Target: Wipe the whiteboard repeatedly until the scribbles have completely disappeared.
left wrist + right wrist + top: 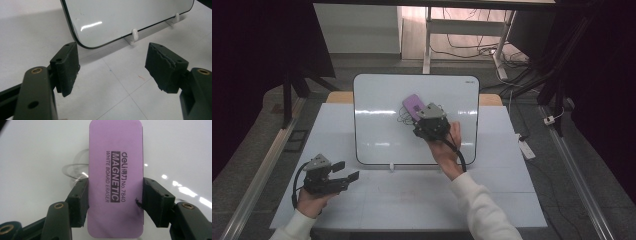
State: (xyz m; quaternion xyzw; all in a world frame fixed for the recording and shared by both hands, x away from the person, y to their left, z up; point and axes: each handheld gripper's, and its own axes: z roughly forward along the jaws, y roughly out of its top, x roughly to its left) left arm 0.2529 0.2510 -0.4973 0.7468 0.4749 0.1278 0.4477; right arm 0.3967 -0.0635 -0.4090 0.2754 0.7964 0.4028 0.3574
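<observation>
A purple magnetic whiteboard eraser (pixel 115 177) lies flat against the whiteboard (pixel 382 115), which stands propped on the white table. My right gripper (pixel 115 202) is shut on the eraser, one pad on each long side. From above, the eraser (pixel 414 105) pokes out up-left of that gripper (pixel 424 117). Faint dark scribbles (pixel 73 170) show on the board just left of the eraser. My left gripper (pixel 346 170) rests low at the table's near left, open, its jaws wide apart over bare table (pixel 112 72) and pointing at the board's lower corner (pixel 82 45).
The whiteboard stands on small white feet (pixel 134 35) near the table's middle. Beyond the table are desk legs and loose cables (pixel 472 47) on the floor. A white power strip (pixel 526 147) hangs at the table's right edge. Metal rails run along both sides.
</observation>
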